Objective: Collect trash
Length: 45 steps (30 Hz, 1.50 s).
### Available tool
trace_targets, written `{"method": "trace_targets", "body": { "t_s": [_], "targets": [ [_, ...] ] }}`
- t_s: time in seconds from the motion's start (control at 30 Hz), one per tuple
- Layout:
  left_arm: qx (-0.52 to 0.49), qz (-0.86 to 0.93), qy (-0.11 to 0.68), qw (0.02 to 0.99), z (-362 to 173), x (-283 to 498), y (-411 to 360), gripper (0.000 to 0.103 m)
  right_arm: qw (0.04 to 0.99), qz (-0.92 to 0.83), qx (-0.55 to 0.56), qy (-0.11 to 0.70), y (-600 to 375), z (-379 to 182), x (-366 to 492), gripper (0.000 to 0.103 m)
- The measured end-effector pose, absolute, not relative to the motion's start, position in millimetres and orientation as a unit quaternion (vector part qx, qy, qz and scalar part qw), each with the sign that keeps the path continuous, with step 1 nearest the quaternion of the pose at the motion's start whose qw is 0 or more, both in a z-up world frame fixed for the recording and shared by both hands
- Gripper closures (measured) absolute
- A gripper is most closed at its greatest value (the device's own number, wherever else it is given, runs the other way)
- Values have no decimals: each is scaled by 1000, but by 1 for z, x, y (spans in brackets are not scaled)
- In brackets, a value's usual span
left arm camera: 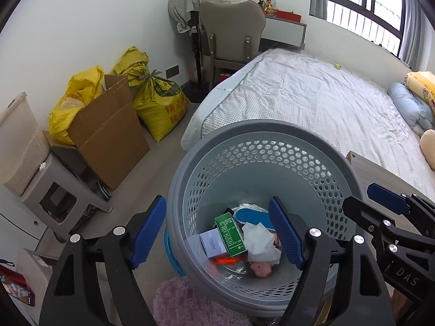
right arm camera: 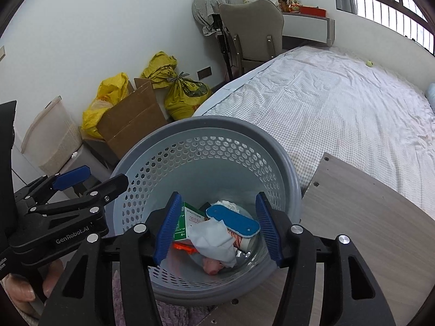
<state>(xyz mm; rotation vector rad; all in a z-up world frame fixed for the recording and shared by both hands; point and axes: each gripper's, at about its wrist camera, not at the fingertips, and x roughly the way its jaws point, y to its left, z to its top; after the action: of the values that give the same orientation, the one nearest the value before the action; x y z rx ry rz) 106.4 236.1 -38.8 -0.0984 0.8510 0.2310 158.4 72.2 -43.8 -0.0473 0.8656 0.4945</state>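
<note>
Bedroom w/ white walls, pale wood-look floor (left arm camera: 152, 163) and a barred window (left arm camera: 364, 2) far right. A bed (left arm camera: 312, 100) w/ checked sheet fills the right side; a wood-grain board (right arm camera: 361, 212) lies near right, touching the basket. Far end: 1 chair (left arm camera: 231, 32) at 1 desk (left arm camera: 285, 27), 1 covered fan (left arm camera: 187, 2). Left wall: 3 yellow sacks (left arm camera: 160, 103), 1 cardboard box (left arm camera: 108, 130), 1 grey stool (left arm camera: 59, 187). A pink fluffy rug (left arm camera: 185, 304) sits near, at bottom.

The grey perforated basket (left arm camera: 261, 135) stands between floor and board, just below both grippers. Trash in it: 1 green carton (left arm camera: 230, 233), 1 small white box (left arm camera: 213, 245), 1 crumpled tissue (left arm camera: 261, 241), 1 blue flat piece (right arm camera: 233, 221), 1 orange wrapper (right arm camera: 185, 247), 1 pink lump (left arm camera: 261, 270).

Left gripper (left arm camera: 217, 233): released, jaws wide, straddling the basket's left rim, nothing held. Right gripper (right arm camera: 216, 231): also released, jaws apart over the basket opening, empty.
</note>
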Motion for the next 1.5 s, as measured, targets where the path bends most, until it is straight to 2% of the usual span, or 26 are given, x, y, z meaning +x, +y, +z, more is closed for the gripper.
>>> {"method": "trace_targets", "body": {
  "t_s": [0.33, 0.67, 0.9, 1.5],
  "targets": [
    [-44, 123, 408, 904, -31, 101, 239, 21, 881, 232, -28, 412, 73, -38, 152, 44],
    [-41, 136, 403, 904, -26, 94, 239, 8, 884, 222, -31, 411, 71, -35, 148, 39],
    [-40, 142, 406, 902, -24, 94, 240, 7, 887, 213, -29, 409, 68, -33, 146, 32],
    [-36, 149, 405, 901, -23, 91, 238, 6, 887, 206, -24, 413, 65, -33, 146, 32]
  ]
}}
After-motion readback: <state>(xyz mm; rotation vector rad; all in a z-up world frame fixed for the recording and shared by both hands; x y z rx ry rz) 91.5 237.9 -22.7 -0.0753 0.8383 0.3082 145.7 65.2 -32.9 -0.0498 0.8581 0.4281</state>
